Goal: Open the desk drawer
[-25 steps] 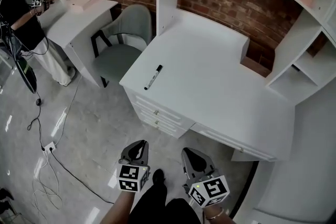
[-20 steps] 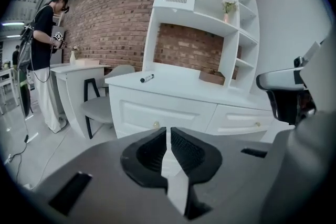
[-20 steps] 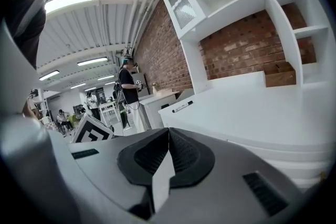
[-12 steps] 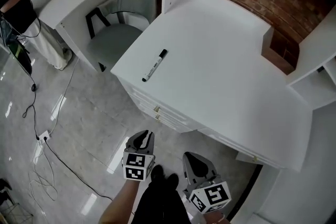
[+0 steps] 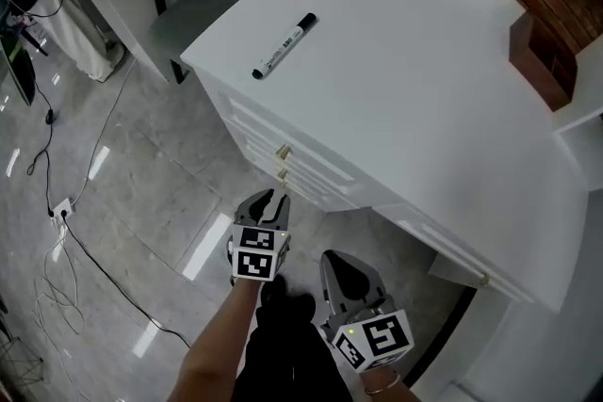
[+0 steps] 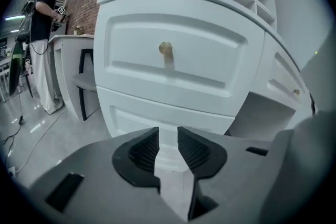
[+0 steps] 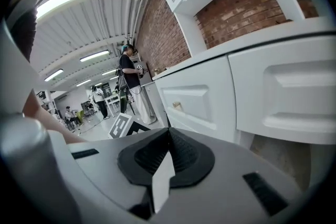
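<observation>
The white desk (image 5: 405, 80) has a stack of closed drawers (image 5: 283, 146) at its left front, each with a small brass knob (image 5: 281, 151). My left gripper (image 5: 273, 200) points at the drawer fronts, just short of them. In the left gripper view its jaws (image 6: 168, 134) are opening with nothing between them, and the upper drawer's knob (image 6: 166, 50) sits straight ahead, above them. My right gripper (image 5: 334, 259) hangs lower right, under the desk's front edge, shut and empty (image 7: 168, 136). A drawer knob (image 7: 177, 106) shows to its left.
A black-capped marker (image 5: 283, 45) lies on the desk top near its left corner. A grey chair (image 5: 203, 9) and a second white desk stand beyond. Cables (image 5: 57, 231) trail on the glossy floor at left. A person (image 6: 44, 34) stands by the far desk.
Both grippers have sunk and the left one has closed in on the drawer fronts. The left jaws have gone from shut to parted. The right jaws stay shut.
</observation>
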Motion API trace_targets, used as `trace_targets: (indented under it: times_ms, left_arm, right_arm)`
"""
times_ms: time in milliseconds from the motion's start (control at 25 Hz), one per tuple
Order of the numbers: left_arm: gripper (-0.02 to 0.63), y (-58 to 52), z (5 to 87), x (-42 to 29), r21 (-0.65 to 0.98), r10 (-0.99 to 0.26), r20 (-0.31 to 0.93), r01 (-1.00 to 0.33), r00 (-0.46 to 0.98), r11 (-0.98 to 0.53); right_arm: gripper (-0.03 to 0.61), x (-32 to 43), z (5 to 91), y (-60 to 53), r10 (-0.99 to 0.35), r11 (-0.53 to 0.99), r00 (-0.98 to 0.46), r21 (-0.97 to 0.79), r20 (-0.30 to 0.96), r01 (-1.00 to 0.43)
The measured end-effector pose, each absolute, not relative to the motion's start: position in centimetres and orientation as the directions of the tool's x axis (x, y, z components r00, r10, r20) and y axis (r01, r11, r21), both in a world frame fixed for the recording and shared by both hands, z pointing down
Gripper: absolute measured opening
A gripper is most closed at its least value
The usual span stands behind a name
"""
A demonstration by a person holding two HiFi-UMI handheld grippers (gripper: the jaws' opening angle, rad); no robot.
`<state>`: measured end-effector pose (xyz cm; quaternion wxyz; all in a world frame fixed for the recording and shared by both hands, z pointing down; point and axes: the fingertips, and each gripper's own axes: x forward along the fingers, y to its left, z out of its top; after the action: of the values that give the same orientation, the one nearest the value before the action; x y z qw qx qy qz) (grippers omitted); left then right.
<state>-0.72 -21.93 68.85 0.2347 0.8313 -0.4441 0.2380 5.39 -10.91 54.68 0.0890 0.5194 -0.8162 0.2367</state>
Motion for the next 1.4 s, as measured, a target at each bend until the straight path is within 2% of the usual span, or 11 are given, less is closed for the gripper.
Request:
trace_targets:
  times_ms: [320, 640, 840, 1000, 1400]
  left_arm:
    - [0.106, -24.8, 75.4, -1.9, 0.179, -0.624, 0.619, -0.859, 0.477, -0.48]
    - [0.115, -26.7, 79.5, -0.8, 0.166, -0.578, 0.641, -0.826, 0.505, -0.538]
    - [0.115, -27.9, 80.7, 0.5, 0.162, -0.559, 0.649, -0.812, 0.515, -0.56]
    - [0.08, -28.5, 81.2, 0.7, 0.146, -0.561, 0.657, -0.815, 0.504, -0.561]
    - [0.077, -26.6, 81.3, -0.6, 0.116, -0.549, 0.69, -0.821, 0.472, -0.559]
  right_arm:
    - [0.005, 4.5, 59.6, -11.8, -0.789, 0.383, -0.464, -0.268, 0.402, -0.884]
    - [0.005, 3.3, 62.8, -12.8, -0.785, 0.393, -0.475, -0.273, 0.398, -0.878]
    - [0.005, 3.2, 63.2, -12.8, -0.792, 0.383, -0.468, -0.277, 0.392, -0.881]
    - [0.005, 3.5, 63.5, -12.1, -0.793, 0.375, -0.461, -0.277, 0.398, -0.885]
    - [0.005, 4.1, 62.7, -10.2, -0.804, 0.342, -0.438, -0.289, 0.402, -0.894]
